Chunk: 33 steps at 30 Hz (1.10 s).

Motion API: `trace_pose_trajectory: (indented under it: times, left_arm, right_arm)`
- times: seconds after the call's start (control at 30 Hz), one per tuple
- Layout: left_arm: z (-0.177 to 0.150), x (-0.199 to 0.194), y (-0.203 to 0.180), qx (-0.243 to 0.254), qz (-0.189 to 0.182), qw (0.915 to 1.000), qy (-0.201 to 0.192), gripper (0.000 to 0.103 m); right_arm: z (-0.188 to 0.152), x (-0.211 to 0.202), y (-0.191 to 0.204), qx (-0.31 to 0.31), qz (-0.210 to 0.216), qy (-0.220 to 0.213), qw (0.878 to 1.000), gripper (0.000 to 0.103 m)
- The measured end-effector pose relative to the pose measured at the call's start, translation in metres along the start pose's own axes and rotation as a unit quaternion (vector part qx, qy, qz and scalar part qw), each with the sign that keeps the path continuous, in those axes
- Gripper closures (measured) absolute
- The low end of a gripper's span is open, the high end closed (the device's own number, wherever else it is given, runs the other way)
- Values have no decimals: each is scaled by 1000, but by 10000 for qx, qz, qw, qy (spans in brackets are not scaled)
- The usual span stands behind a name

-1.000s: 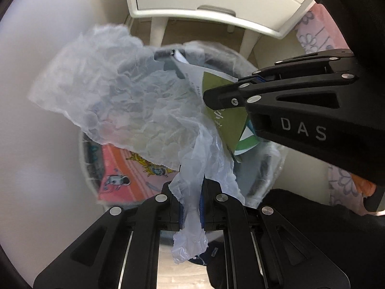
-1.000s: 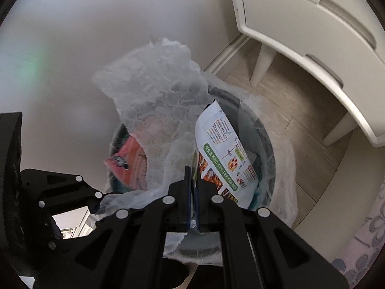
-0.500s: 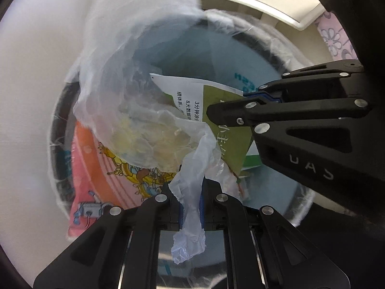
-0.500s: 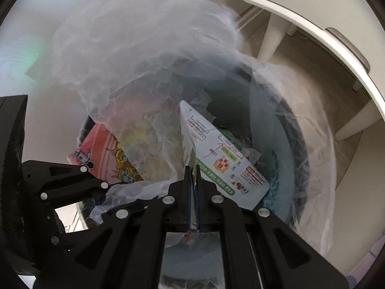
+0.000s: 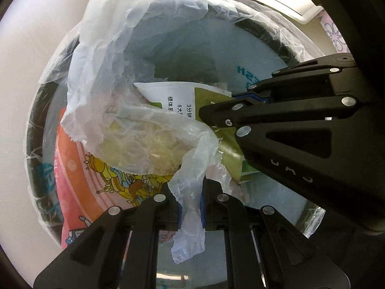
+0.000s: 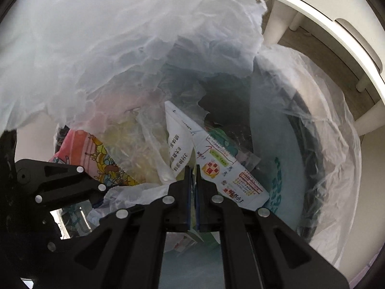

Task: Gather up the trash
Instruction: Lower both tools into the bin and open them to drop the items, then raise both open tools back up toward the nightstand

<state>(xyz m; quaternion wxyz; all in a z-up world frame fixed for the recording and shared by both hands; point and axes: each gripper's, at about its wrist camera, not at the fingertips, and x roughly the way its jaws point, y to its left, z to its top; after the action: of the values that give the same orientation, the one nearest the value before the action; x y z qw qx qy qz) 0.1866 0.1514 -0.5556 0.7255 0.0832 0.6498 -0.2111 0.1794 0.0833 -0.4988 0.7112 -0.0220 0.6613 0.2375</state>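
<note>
Both grippers point down into a round black trash bin (image 5: 36,149) lined with a clear bag (image 6: 336,125). My left gripper (image 5: 191,207) is shut on a crumpled clear plastic sheet (image 5: 115,77), which billows up over the bin's left side. My right gripper (image 6: 193,192) is shut on a white and green printed packet (image 6: 216,166), whose free end hangs inside the bin. From the left wrist view that same packet (image 5: 173,96) sticks out of the right gripper (image 5: 216,113). A pink and orange cartoon wrapper (image 5: 79,180) and a yellowish bundle (image 5: 142,147) lie in the bin.
A white cabinet with legs (image 6: 312,16) stands just behind the bin on a wooden floor (image 6: 312,48). A pale wall (image 5: 28,60) rises to the left. Pink flowered fabric (image 5: 334,33) shows at the right edge.
Both grippers have sunk toward the bin, which now fills each view. The plastic sheet and the packet came down with them and now hang inside the rim. The cabinet has slid to the top edge.
</note>
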Motion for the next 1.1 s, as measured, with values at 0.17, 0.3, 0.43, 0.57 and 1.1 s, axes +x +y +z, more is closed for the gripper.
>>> trace_pose_trajectory:
  times: [0.17, 0.3, 0.43, 0.57, 1.1]
  left_arm:
    - [0, -5, 1, -162, -151, 9997, 92, 75]
    - [-2, -21, -2, -199, -97, 9997, -72, 35]
    - [-6, -36, -5, -270, -47, 9996, -100, 24]
    - [-11, -56, -9, -251, 195, 9993, -208, 6]
    - [-2, -127, -25, -332, 322, 9979, -452, 6]
  right_arm:
    - [-5, -3, 3, -48, -21, -38, 10000, 96]
    - [-9, -11, 3, 76, 148, -99, 9998, 60]
    - [-13, -22, 10, 32, 208, -126, 9997, 46]
    - [-17, -35, 14, 101, 190, -148, 9997, 9]
    - [-31, -120, 34, 194, 9, -629, 9978, 7]
